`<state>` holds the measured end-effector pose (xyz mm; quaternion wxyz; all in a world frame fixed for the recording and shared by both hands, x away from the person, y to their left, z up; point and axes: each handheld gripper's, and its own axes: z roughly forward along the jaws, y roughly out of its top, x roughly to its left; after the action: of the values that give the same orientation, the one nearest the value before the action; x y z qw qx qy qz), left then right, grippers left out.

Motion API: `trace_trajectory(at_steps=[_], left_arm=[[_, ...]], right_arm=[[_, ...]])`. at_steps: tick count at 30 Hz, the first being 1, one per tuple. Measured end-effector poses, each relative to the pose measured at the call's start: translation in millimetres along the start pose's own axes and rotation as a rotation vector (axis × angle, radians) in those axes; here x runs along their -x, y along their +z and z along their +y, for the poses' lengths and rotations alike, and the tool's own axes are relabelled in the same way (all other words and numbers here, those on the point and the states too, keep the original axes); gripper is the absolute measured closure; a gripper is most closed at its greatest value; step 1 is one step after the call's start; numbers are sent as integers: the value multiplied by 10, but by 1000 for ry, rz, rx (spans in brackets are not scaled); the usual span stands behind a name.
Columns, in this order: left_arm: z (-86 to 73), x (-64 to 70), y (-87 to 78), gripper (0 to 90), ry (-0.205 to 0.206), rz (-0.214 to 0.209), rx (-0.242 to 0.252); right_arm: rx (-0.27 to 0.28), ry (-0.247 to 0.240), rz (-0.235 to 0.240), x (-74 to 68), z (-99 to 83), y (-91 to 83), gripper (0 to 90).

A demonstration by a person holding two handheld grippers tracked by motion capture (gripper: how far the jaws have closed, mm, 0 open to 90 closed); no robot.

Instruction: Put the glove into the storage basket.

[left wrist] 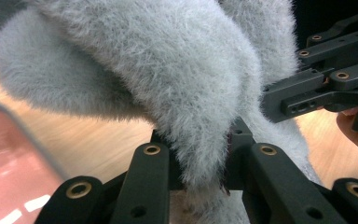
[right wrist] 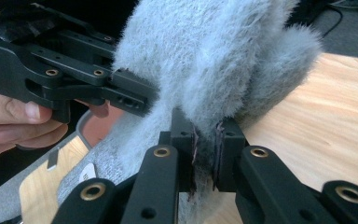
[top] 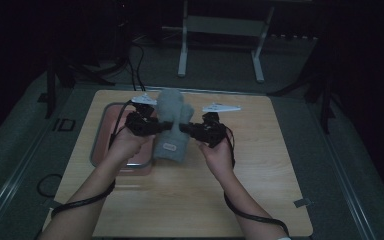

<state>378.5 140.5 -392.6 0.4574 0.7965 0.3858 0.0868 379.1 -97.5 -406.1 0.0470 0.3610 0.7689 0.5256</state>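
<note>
The left gripper (top: 156, 125) and right gripper (top: 186, 129) each pinch the grey fluffy mitten (top: 172, 125) from opposite sides. It hangs over the wooden table (top: 260, 165), just right of the pink tray (top: 101, 145).

Mitten: a grey fuzzy mitten (top: 172, 127) is seen at the centre of the frame, its cuff toward the bottom.
Left gripper (top: 152, 125): closed on the mitten's left edge.
Right gripper (top: 187, 130): closed on its right edge.
Tray: a pink tray (top: 105, 135) is seen left of the mitten on the wooden table (top: 260, 180).
</note>
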Motion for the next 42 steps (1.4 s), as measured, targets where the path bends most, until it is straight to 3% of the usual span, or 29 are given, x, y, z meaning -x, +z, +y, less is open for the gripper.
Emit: trace_trajectory(at_steps=[9,10,14,15,19,24,28,30,34,39,42], left_arm=[[-68,-274,-428,770,-24,62,0],[-74,-345,-547,770,-29,83,0],[-119,-506,-773,770,-56,123,13],[-119,-506,-773,770,-56,123,13],[-254,-746,-860,770,-103,129,24],[-431,-914,-754,770,-161,136,12],[-561,-1014,-598,770,-192,133,-14],[-698,-1104,-416,770,-219,134,-63],[-848,-1190,-218,769,-257,140,-99],[-909,-1229,1,767,-254,190,-186],[-896,-1232,66,768,-271,199,-208]], right_arm=[[-22,-40,54,-314,270,430,817],[-24,-48,60,-365,316,498,817],[-29,-69,77,-512,445,697,817],[-31,-75,82,-551,477,770,817],[-53,-87,84,-619,527,998,817],[-97,-65,75,-590,479,1246,817],[-156,-56,42,-503,328,1444,817],[-197,-65,25,-457,240,1547,817],[-257,-42,-1,-350,63,1725,817],[-327,9,-46,-233,-70,1932,816],[-351,7,-87,-227,-88,1986,815]])
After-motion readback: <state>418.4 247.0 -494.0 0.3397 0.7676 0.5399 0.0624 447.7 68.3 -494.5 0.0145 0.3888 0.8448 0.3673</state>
